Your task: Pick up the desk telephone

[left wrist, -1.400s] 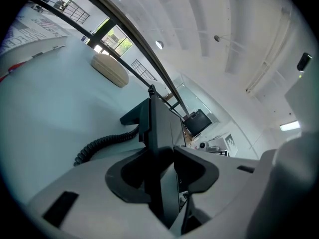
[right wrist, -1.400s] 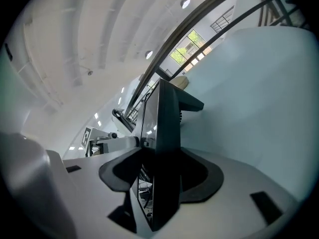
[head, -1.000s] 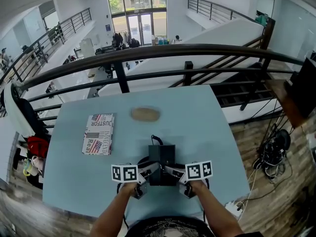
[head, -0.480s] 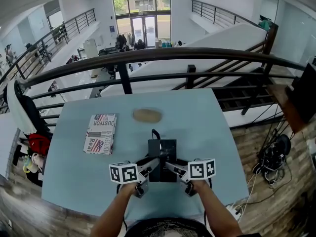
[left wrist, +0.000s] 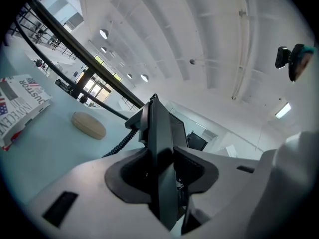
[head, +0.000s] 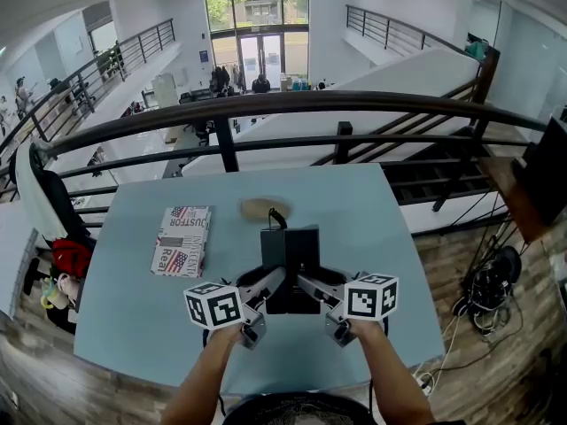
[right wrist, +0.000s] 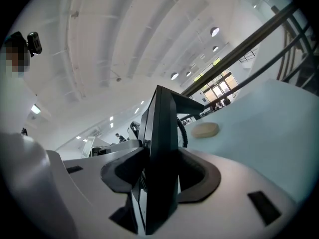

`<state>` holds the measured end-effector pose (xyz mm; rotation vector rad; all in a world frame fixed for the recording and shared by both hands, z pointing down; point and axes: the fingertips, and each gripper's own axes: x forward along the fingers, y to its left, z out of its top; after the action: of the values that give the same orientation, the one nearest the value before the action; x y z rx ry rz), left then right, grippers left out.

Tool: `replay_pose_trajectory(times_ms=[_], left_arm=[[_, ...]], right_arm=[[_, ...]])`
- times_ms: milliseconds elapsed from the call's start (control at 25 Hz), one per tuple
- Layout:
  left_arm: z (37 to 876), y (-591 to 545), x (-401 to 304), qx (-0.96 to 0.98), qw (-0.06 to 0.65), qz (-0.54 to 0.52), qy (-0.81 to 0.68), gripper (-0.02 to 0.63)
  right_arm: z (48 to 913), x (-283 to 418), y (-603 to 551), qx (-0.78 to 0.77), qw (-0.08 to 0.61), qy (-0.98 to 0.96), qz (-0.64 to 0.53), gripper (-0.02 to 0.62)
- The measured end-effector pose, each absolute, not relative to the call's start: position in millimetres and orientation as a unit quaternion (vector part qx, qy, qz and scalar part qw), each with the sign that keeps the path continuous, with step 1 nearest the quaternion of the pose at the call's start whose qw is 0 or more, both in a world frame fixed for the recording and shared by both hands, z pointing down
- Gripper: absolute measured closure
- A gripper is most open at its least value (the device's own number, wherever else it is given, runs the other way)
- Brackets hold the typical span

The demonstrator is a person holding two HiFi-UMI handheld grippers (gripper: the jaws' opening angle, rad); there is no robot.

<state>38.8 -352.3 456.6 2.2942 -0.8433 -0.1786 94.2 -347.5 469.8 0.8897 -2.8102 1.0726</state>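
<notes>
Above the table [head: 133,317], the phone [head: 290,264] hangs lifted. A second ago it sat lower, clear of the tan pad [head: 255,207] — now it overlaps the pad's near edge. Left gripper [head: 268,285] and right gripper [head: 310,285] clench its two sides, raised with it.

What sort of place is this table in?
Likely an upper-floor balcony in an office or public building: the blue table sits beside a dark railing, overlooking a lower hall with glass entrance doors; a staircase descends at right.
</notes>
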Motion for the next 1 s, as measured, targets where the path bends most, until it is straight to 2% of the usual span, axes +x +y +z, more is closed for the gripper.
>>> replay_pose_trajectory(times_ms=[400,760,1000], left_arm=[[375,-349,39,0.898,0.274,-0.125,-0.319,0.454],[299,-336,41,0.921,0.167,-0.128,-0.327,0.453],[265,-329,39,0.927,0.124,-0.137,-0.326,0.454]], right_arm=[[385,96,-347,0.281,-0.042,-0.926,0.248,0.400],[311,97,-338,0.263,-0.102,-0.944,0.170,0.400],[277,95,-331,0.258,-0.117,-0.952,0.120,0.400]])
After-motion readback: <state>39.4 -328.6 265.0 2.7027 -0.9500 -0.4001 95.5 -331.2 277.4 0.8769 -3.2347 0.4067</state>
